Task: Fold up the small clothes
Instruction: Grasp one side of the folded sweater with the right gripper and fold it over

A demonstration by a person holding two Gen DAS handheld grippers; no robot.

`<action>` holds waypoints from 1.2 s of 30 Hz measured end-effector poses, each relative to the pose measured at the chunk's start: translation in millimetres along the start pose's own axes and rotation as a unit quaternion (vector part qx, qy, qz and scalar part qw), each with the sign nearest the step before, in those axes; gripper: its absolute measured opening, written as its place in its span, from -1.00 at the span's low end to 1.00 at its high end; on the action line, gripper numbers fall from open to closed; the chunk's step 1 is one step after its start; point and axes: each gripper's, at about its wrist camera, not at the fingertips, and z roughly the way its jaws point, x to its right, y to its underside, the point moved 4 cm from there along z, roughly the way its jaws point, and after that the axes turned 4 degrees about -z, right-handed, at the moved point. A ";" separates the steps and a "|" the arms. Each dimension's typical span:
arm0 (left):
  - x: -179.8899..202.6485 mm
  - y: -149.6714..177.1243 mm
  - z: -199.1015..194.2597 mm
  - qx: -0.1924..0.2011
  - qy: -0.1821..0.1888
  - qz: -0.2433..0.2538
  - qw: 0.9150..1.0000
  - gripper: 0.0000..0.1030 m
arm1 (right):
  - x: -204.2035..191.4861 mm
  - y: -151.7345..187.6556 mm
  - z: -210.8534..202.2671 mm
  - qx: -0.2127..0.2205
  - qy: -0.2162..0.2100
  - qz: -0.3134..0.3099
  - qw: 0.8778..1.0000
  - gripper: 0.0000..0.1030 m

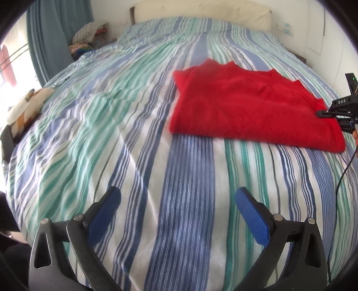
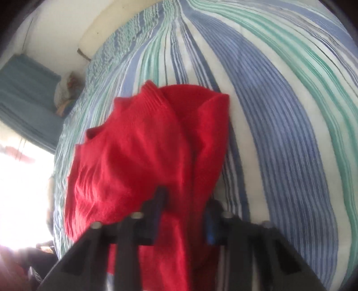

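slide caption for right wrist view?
Right hand-held gripper grips folded red sweater on striped bedspread.

A wide bed (image 1: pixel 134 134) wears a blue, green and white striped cover. On its right side lies a folded red sweater (image 1: pixel 250 107), flat, with a cream pillow (image 1: pixel 201 11) at the far end.

Left tongs (image 1: pixel 177 198) agape, right tongs (image 2: pixel 185 201) clamped.

One red knitted sweater (image 1: pixel 252 105) on one bed with a striped bedspread (image 1: pixel 125 134); two grippers, left (image 1: pixel 177 201) and right (image 2: pixel 184 201); one blue curtain (image 1: pixel 53 33); one cream headboard cushion (image 1: pixel 201 11)
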 end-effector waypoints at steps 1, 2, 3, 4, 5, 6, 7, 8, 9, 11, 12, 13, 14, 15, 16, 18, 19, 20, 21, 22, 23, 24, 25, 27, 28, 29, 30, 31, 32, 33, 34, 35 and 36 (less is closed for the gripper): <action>-5.1 -3.2 -0.9 0.005 -0.011 -0.001 1.000 0.98 | -7.6 -2.4 -5.0 0.005 0.017 -0.007 1.000 -0.78; -12.1 -6.9 -2.4 0.013 -0.026 -0.005 1.000 0.98 | -19.0 -7.4 -12.2 0.009 0.037 -0.023 0.999 -0.79; -20.4 -10.5 -3.9 0.021 -0.039 -0.011 0.999 0.98 | -36.5 -12.5 -21.6 0.016 0.043 -0.047 0.998 -0.80; -29.7 -14.7 -5.7 0.029 -0.052 -0.019 0.998 0.98 | -56.5 -18.7 -31.3 0.024 0.036 -0.070 0.997 -0.80; -39.3 -18.2 -7.1 0.036 -0.061 -0.029 0.997 0.98 | -77.5 -25.1 -39.3 0.027 0.025 -0.088 0.995 -0.80; -49.4 -21.3 -8.0 0.040 -0.068 -0.041 0.996 0.98 | -100.0 -31.8 -43.9 0.025 0.013 -0.102 0.994 -0.80; -59.8 -23.6 -8.5 0.043 -0.075 -0.054 0.995 0.98 | -122.7 -38.1 -45.8 0.022 -0.001 -0.115 0.993 -0.80; -69.6 -24.7 -8.2 0.043 -0.081 -0.068 0.993 0.98 | -144.3 -41.8 -43.8 0.016 -0.014 -0.125 0.992 -0.80; -79.4 -24.9 -7.2 0.041 -0.085 -0.082 0.992 0.98 | -164.9 -42.1 -39.2 0.009 -0.027 -0.131 0.991 -0.80; -94.7 -23.2 -3.5 0.031 -0.089 -0.109 0.990 0.98 | -202.8 -41.4 -19.3 -0.006 -0.051 -0.135 0.989 -0.80; -100.4 -21.7 -2.3 0.026 -0.090 -0.119 0.988 0.98 | -218.0 -38.2 -8.3 -0.014 -0.059 -0.139 0.989 -0.80; -105.1 -20.7 -1.4 0.024 -0.091 -0.127 0.987 0.98 | -232.1 -33.9 7.0 -0.022 -0.061 -0.142 0.988 -0.80; -108.1 -20.3 -1.2 0.023 -0.092 -0.133 0.987 0.98 | -244.1 -29.2 22.4 -0.030 -0.060 -0.145 0.987 -0.79; -111.0 -19.4 -2.6 0.025 -0.095 -0.137 0.986 0.98 | -254.9 -25.4 40.6 -0.040 -0.058 -0.147 0.987 -0.78; -113.5 -18.9 -4.0 0.027 -0.097 -0.141 0.985 0.98 | -263.4 -18.1 58.2 -0.051 -0.062 -0.147 0.986 -0.74; -117.1 -18.8 -6.2 0.028 -0.095 -0.146 0.984 0.98 | -270.5 -0.5 89.3 -0.086 -0.106 -0.120 0.983 -0.40; -118.9 -18.8 -6.5 0.027 -0.094 -0.150 0.984 0.98 | -273.8 6.7 104.2 -0.111 -0.145 -0.093 0.979 -0.25; -120.5 -18.9 -6.5 0.026 -0.092 -0.153 0.983 0.98 | -274.2 12.7 110.3 -0.128 -0.185 -0.065 0.972 -0.09; -122.3 -18.9 -6.7 0.026 -0.090 -0.158 0.983 0.98 | -274.9 16.1 108.4 -0.131 -0.216 -0.048 0.966 -0.09; -124.2 -19.7 -6.5 0.024 -0.088 -0.162 0.983 0.98 | -276.8 16.5 100.1 -0.124 -0.237 -0.051 0.962 -0.07; -126.4 -20.6 -5.8 0.023 -0.087 -0.166 0.982 0.98 | -279.2 15.0 88.7 -0.115 -0.248 -0.070 0.959 -0.04; -128.7 -21.3 -5.5 0.022 -0.087 -0.171 0.981 0.98 | -280.9 12.3 75.4 -0.101 -0.242 -0.098 0.960 -0.04; -131.1 -22.1 -5.6 0.022 -0.086 -0.176 0.980 0.98 | -281.4 9.4 61.6 -0.085 -0.226 -0.131 0.962 -0.04; -135.5 -23.2 -6.8 0.025 -0.087 -0.186 0.978 0.98 | -278.5 4.7 37.9 -0.054 -0.158 -0.211 0.963 -0.04; -136.8 -23.5 -7.5 0.027 -0.086 -0.191 0.977 0.98 | -275.8 5.4 31.5 -0.041 -0.114 -0.256 0.959 -0.04; -137.3 -23.1 -8.0 0.027 -0.085 -0.195 0.977 0.98 | -273.8 10.2 30.1 -0.037 -0.079 -0.296 0.951 -0.04; -137.2 -22.8 -7.4 0.027 -0.084 -0.197 0.976 0.98 | -272.2 18.3 35.0 -0.045 -0.052 -0.329 0.942 -0.05; -136.2 -22.3 -6.2 0.025 -0.083 -0.197 0.977 0.98 | -272.2 28.5 43.6 -0.058 -0.034 -0.353 0.933 -0.07; -135.0 -21.4 -4.8 0.022 -0.083 -0.196 0.977 0.98 | -274.8 40.0 53.7 -0.068 -0.028 -0.372 0.925 -0.15; -133.4 -20.4 -3.6 0.020 -0.085 -0.194 0.977 0.98 | -278.0 51.9 62.8 -0.071 -0.030 -0.385 0.920 -0.21; -132.0 -19.8 -2.9 0.020 -0.087 -0.190 0.978 0.98 | -284.2 63.9 73.2 -0.073 -0.040 -0.391 0.917 -0.24; -131.1 -18.9 -3.1 0.022 -0.090 -0.186 0.978 0.98 | -291.4 77.6 85.6 -0.080 -0.051 -0.394 0.914 -0.36; -130.1 -18.5 -3.5 0.025 -0.094 -0.183 0.978 0.98 | -295.8 94.9 99.1 -0.093 -0.053 -0.403 0.909 -0.45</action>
